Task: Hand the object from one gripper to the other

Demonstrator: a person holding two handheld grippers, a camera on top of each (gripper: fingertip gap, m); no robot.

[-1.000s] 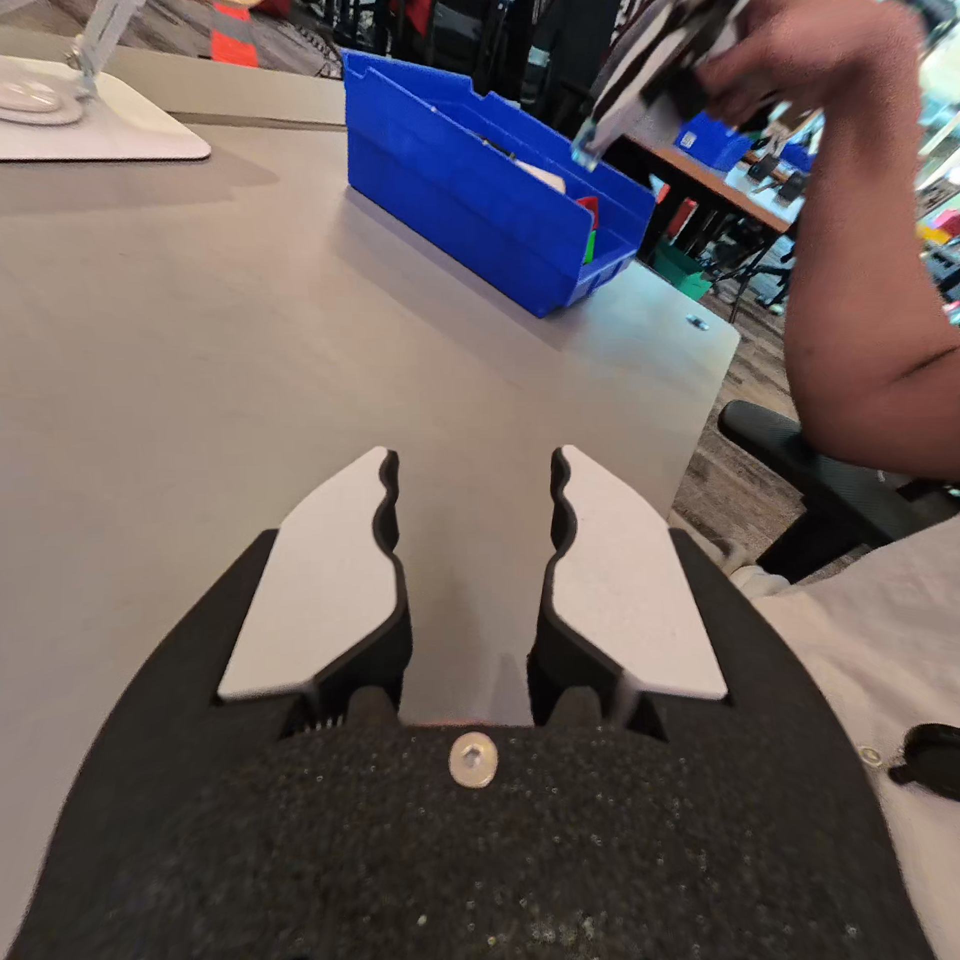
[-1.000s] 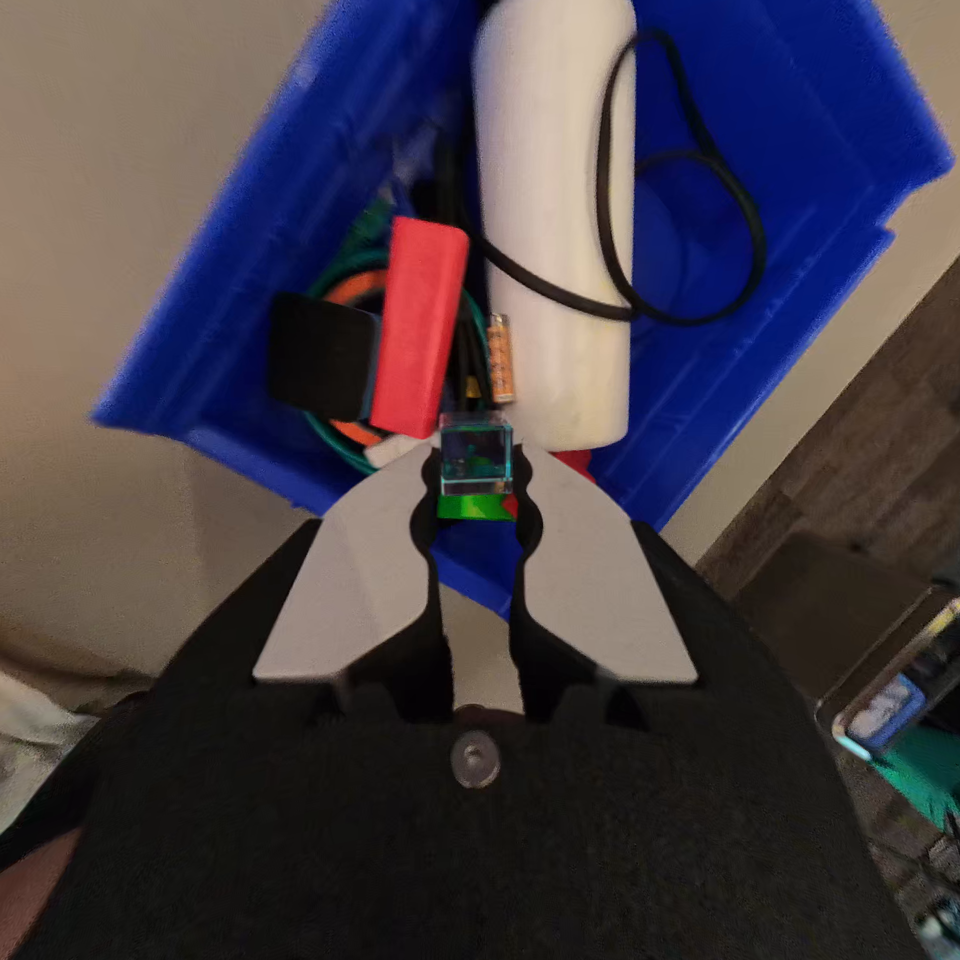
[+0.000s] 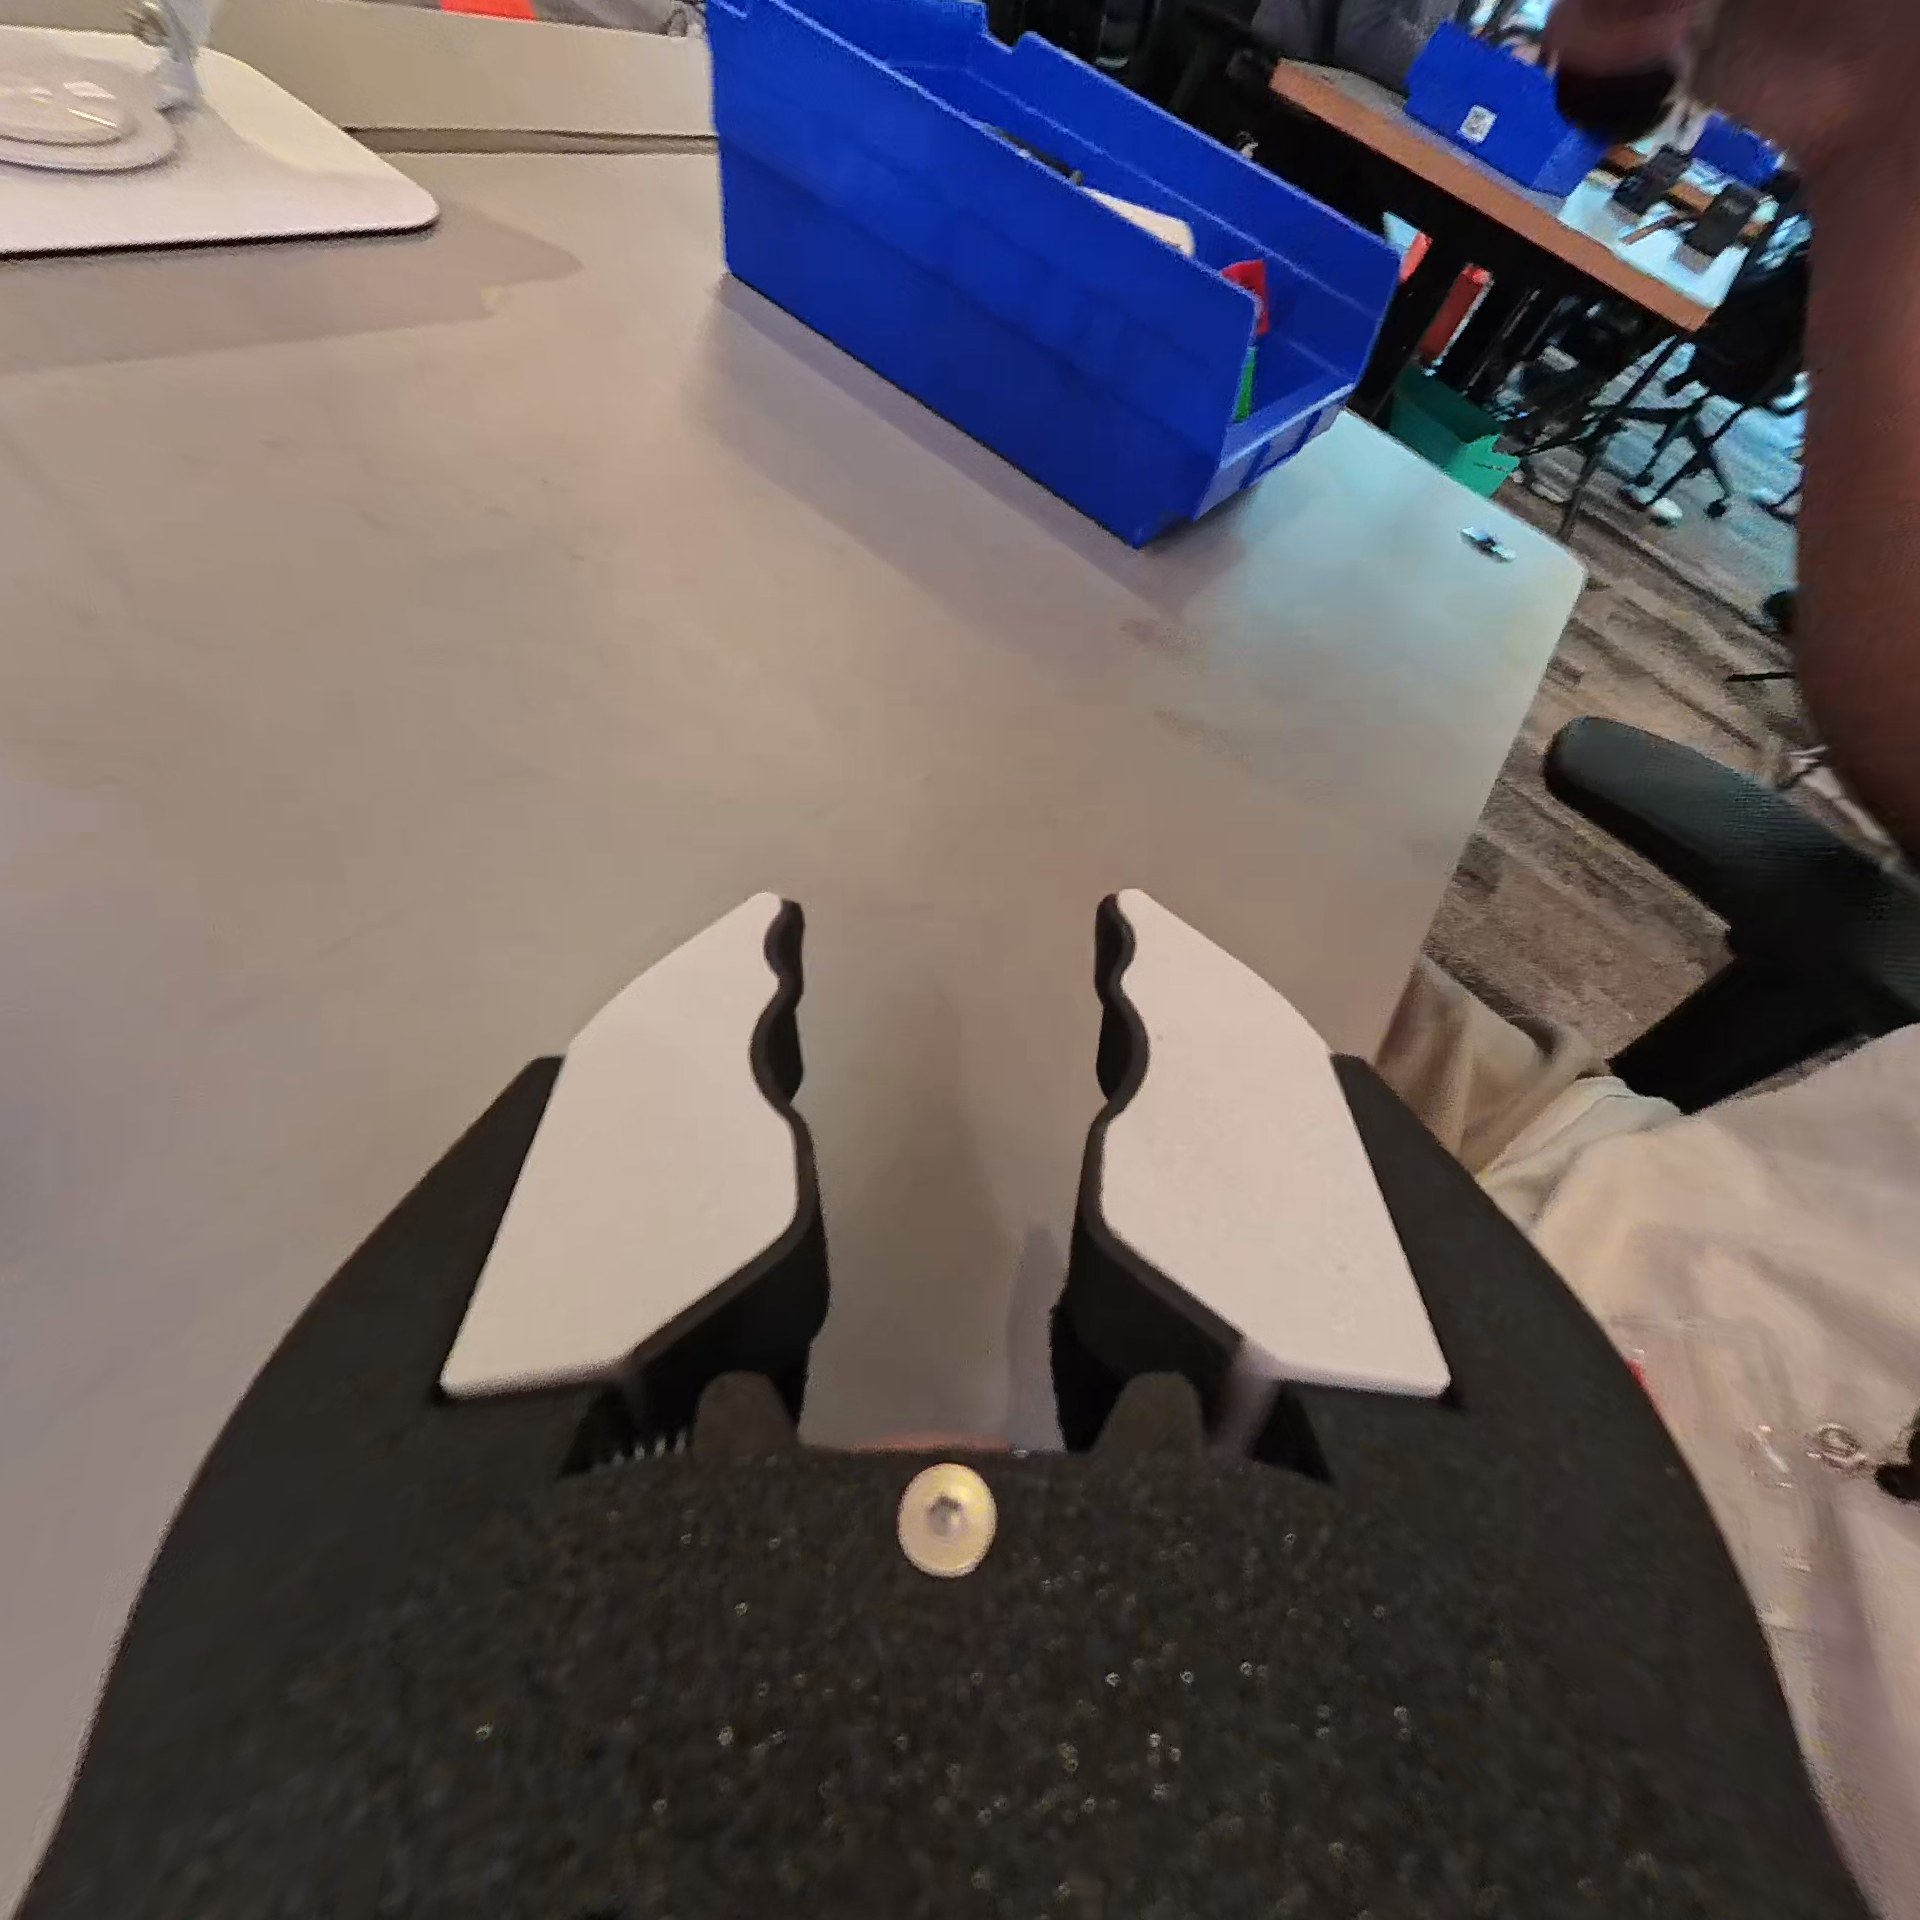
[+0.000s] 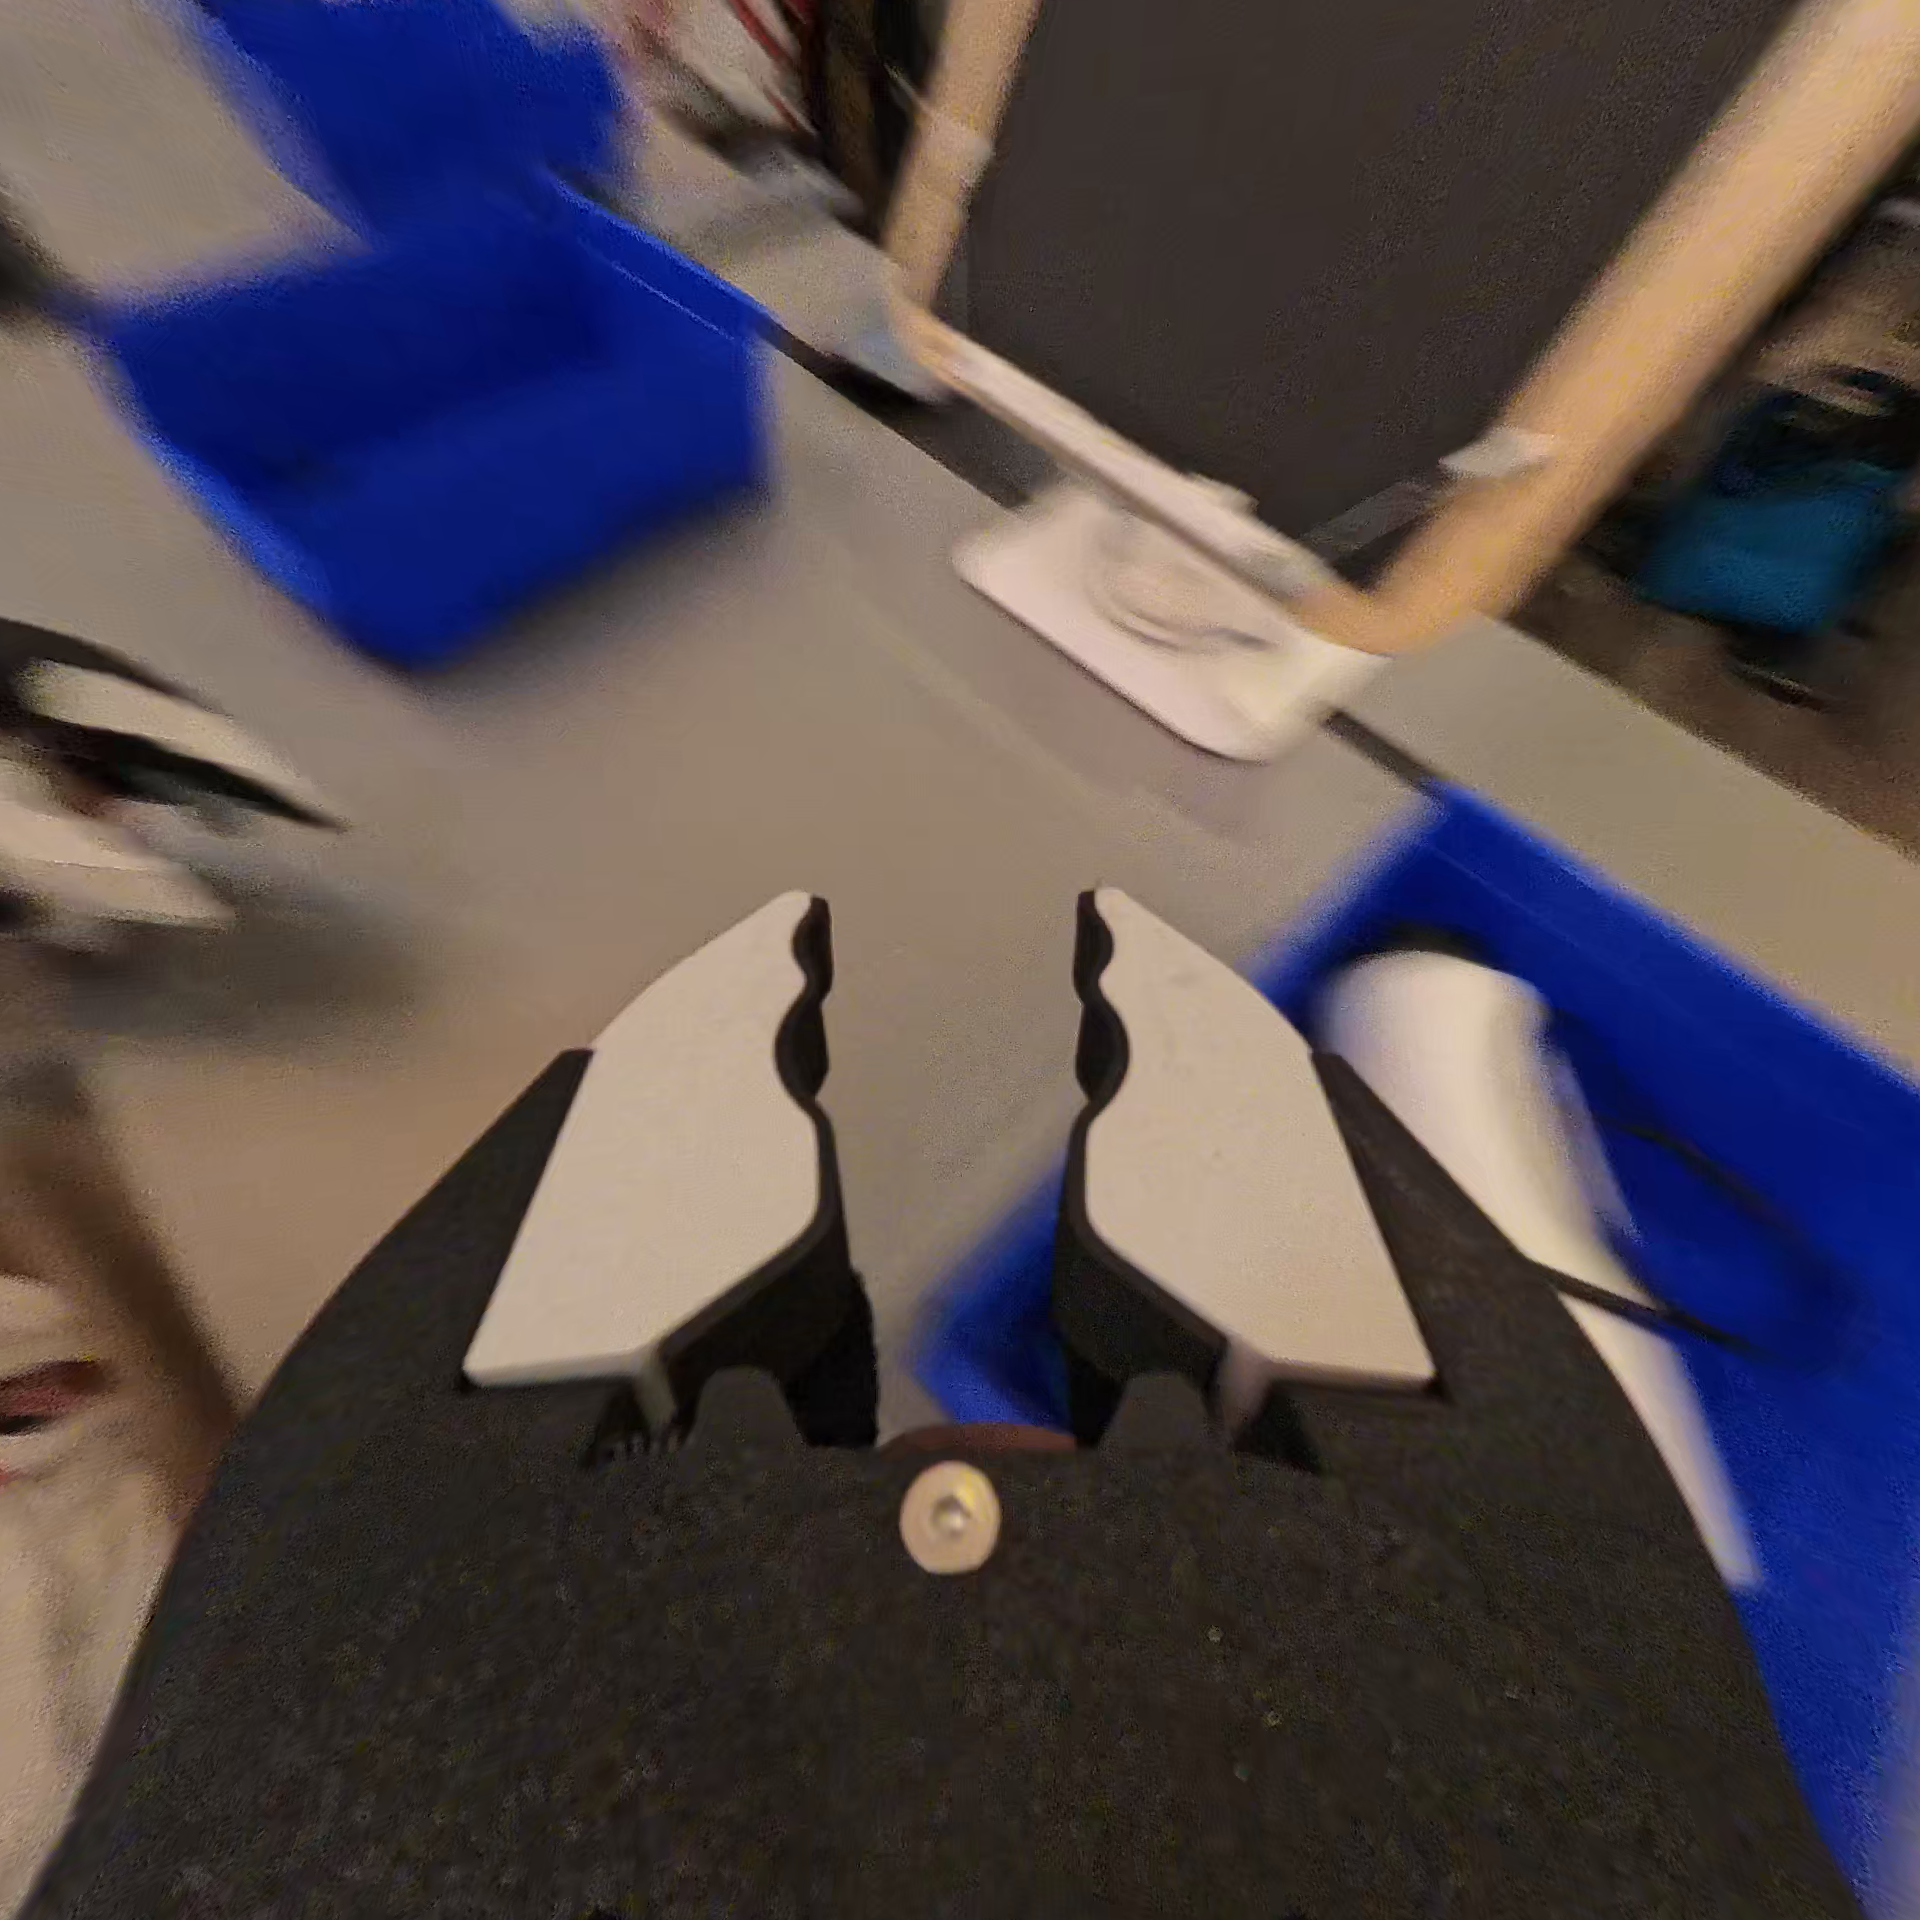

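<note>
- Left gripper [image 3: 948, 925]: spread wide, empty, hovering over grey table [image 3: 436, 665].
- Right gripper [image 4: 952, 914]: parted, nothing held, above table beside blue bin [image 4: 1704, 1049] with white cylinder [image 4: 1455, 1049].
- Object itself: nowhere identifiable; right view blurred.
- Farther off: second blue bin [image 4: 436, 416].

Which thing gets handed over cannot be told. A white tube [image 4: 1455, 1091] lies blurry in the blue bin [image 4: 1714, 1039]. A red bit [image 3: 1247, 278] and a green bit [image 3: 1245, 387] peek out at its end.

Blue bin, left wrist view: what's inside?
Inside the blue bin: a white item's edge, a red piece and a green piece. The near wall hides everything else.
</note>
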